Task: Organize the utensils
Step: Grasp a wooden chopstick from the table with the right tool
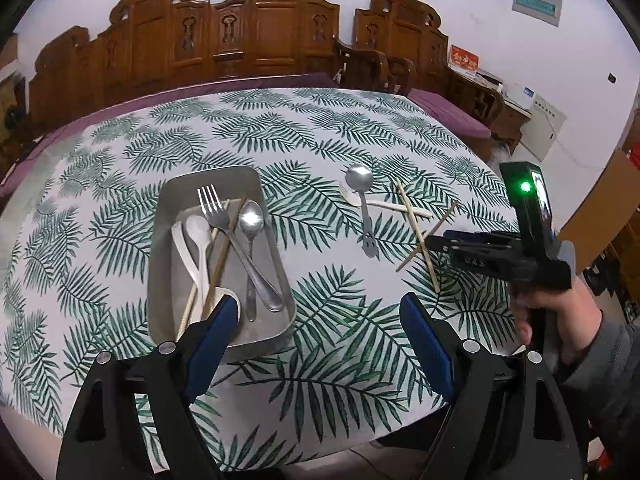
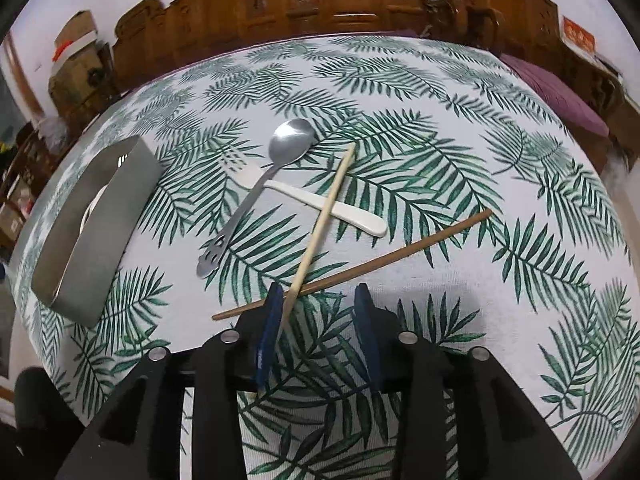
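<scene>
Closing in on the loose pile: right gripper (image 2: 318,312) has its jaws part open, nothing clamped, near end of the pale chopstick (image 2: 320,224) lying between the pads, closer to the left pad.

Key relation: that stick's long axis runs away from the tool, near end at the fingertips, far end up by the metal spoon (image 2: 256,196). It lies across the dark chopstick (image 2: 360,262) and the white plastic fork (image 2: 320,202). Right hand is clearly the nearer one.

Left gripper (image 1: 320,340) gapes wide and empty, hovering at the near edge of the grey tray (image 1: 164,248).

View split: left wrist view looks into the tray (fork, spoon, white spoons, chopsticks) and catches the right tool from the side. Right wrist view shows only the tray's outer wall, but it alone shows the stick sitting between the pads. Probably no contact yet; hard to tell.
</scene>
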{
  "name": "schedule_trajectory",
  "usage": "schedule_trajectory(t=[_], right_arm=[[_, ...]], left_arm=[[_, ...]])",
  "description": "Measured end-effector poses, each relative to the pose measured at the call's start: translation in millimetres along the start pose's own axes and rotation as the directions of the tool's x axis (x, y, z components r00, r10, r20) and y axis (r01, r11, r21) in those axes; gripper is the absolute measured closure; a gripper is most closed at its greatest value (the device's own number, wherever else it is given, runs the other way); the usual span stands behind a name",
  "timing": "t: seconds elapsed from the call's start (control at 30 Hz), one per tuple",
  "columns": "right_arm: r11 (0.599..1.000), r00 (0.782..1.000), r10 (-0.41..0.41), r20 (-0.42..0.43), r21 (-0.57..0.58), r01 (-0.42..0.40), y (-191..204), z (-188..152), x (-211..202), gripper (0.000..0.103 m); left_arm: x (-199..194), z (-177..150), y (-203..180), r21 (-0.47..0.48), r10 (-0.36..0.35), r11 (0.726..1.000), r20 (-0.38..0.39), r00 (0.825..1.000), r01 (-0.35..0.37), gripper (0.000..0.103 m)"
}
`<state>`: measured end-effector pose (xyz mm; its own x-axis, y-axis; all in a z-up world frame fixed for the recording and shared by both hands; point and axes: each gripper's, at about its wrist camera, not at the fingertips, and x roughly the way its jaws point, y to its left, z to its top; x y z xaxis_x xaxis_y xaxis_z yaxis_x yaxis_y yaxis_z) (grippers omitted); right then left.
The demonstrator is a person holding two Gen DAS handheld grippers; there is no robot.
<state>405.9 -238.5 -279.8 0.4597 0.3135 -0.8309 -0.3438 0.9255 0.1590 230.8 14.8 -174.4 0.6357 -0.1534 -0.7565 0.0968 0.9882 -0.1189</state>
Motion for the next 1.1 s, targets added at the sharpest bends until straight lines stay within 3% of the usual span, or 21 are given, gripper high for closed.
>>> schedule_trajectory(t=[0.2, 0.43, 0.6, 0.77, 0.93, 1.1], right_arm=[[0.997, 1.000, 0.012, 0.001, 0.081, -0.012, -11, 9, 9, 0.063], [1.000, 1.000, 0.010, -0.017, -0.024, -0.010, 15, -1, 10, 0.063], [0.994, 0.998, -0.049, -0.048, -0.105, 0.044, 30, -6, 8, 0.086], [0.988, 0.995, -0.071, -0.066, -0.143, 0.061, 26, -13, 4, 0.096], [0.985, 0.995, -0.074, -0.065, -0.158, 0.063, 19, -13, -2, 0.097], [0.987, 0.999, -0.048, -0.009, -0.153, 0.046, 6, -12, -33, 0.097]], left_arm=[[5, -1, -2, -0.002, -0.009, 1.000, -0.008, 1.000, 0.009, 0.024], [12, -5, 0, -0.009, -0.019, 1.000, -0.022, 1.000, 0.019, 0.024], [17, -6, -2, -0.001, -0.021, 1.000, -0.032, 0.999, 0.021, 0.024], [21, -3, -7, 0.007, -0.027, 1.000, -0.033, 0.999, 0.027, 0.024], [25, -2, -17, 0.023, -0.029, 0.999, -0.043, 0.999, 0.030, 0.024], [36, 4, -31, 0.057, -0.028, 0.998, -0.052, 0.998, 0.031, 0.024]])
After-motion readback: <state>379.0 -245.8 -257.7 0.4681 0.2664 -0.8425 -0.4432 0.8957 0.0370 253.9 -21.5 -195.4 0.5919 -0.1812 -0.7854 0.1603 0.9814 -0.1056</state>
